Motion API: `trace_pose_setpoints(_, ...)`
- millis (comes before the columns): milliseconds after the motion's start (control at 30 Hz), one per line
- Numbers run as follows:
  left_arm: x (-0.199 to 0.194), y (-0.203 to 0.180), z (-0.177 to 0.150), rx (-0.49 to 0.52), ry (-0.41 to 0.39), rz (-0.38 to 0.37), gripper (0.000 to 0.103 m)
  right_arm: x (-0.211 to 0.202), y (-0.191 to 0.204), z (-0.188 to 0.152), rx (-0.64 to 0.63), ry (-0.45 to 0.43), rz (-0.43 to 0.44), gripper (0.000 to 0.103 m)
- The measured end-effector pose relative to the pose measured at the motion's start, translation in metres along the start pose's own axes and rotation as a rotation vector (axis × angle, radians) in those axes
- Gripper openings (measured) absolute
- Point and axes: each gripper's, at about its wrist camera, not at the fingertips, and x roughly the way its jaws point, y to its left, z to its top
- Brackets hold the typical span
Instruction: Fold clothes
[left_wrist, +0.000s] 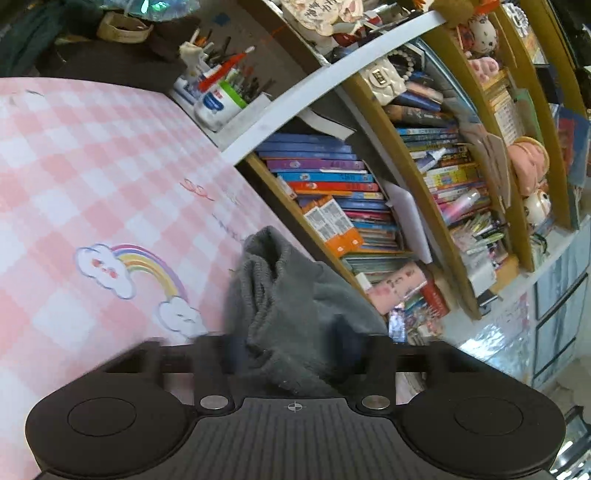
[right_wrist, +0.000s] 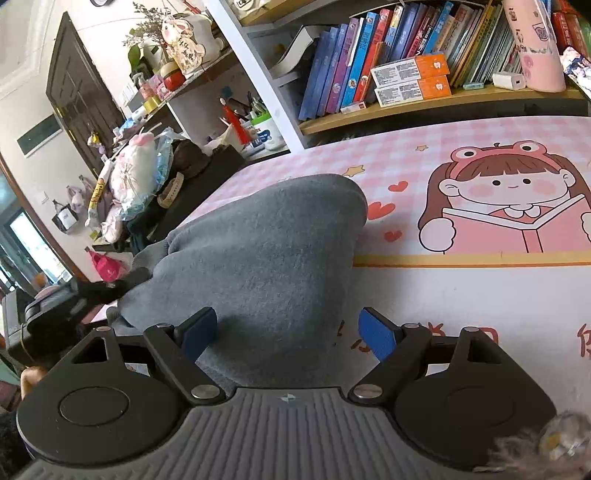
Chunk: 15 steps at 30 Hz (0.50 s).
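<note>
A grey knit garment lies bunched on the pink checked table mat. In the right wrist view my right gripper is open, its blue pads apart just above the garment's near edge, holding nothing. In the left wrist view my left gripper has grey fabric bunched between its fingers; the blue pads are mostly hidden by the cloth, and the jaws look closed on it. The garment hangs lifted in front of the left camera.
A bookshelf packed with books stands along the table's far side and also shows in the right wrist view. A pen holder and a pile of plush toys and bags sit at the table's left end.
</note>
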Motion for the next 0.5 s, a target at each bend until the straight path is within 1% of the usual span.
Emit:
trace_pose_setpoints(67,-0.007,-0.008,-0.001,0.04,-0.044,-0.007,0.015,-0.001,-0.002,0.0,0.002,-0.004,-0.002,0.083)
trace_pose_setpoints(100,-0.012,-0.01,0.0,0.049,-0.07,-0.016,0.014,-0.001,-0.003,0.0,0.006,-0.005,-0.005,0.083)
trace_pose_setpoints(133,-0.015,-0.011,0.002,0.046,-0.084,-0.009,0.014,-0.001,-0.005,-0.001,0.012,-0.004,-0.009,0.083)
trace_pose_setpoints(167,-0.014,-0.007,0.003,0.03,-0.075,0.02,0.015,0.0,-0.006,-0.001,0.018,-0.002,-0.01,0.083)
trace_pose_setpoints(200,-0.01,-0.001,0.003,0.015,-0.05,0.053,0.015,0.001,-0.007,-0.002,0.025,0.001,-0.004,0.083)
trace_pose_setpoints(233,-0.007,0.003,0.001,0.003,-0.035,0.066,0.017,0.002,-0.008,-0.002,0.031,0.003,0.001,0.083)
trace_pose_setpoints(267,-0.007,0.006,0.0,-0.008,-0.035,0.06,0.022,0.002,-0.008,-0.003,0.031,0.004,0.004,0.083)
trace_pose_setpoints(300,-0.007,0.009,-0.002,-0.019,-0.035,0.055,0.024,0.002,-0.007,-0.004,0.028,0.005,0.004,0.083)
trace_pose_setpoints(333,-0.006,0.012,-0.004,-0.03,-0.034,0.049,0.028,0.002,-0.007,-0.004,0.026,0.005,0.004,0.083)
trace_pose_setpoints(367,-0.008,0.012,-0.004,-0.022,-0.041,0.051,0.044,0.002,-0.008,-0.003,0.026,0.006,0.005,0.083)
trace_pose_setpoints(400,-0.011,0.007,-0.002,0.004,-0.055,0.049,0.068,0.001,-0.009,-0.002,0.036,0.006,0.009,0.083)
trace_pose_setpoints(433,-0.015,0.002,-0.001,0.028,-0.071,0.038,0.079,0.001,-0.011,-0.002,0.051,0.007,0.015,0.083)
trace_pose_setpoints(467,-0.018,-0.003,0.0,0.051,-0.087,0.011,0.085,0.001,-0.013,-0.001,0.067,0.008,0.024,0.083)
trace_pose_setpoints(500,-0.02,-0.006,0.0,0.07,-0.092,-0.024,0.088,0.002,-0.016,-0.001,0.091,0.012,0.038,0.083)
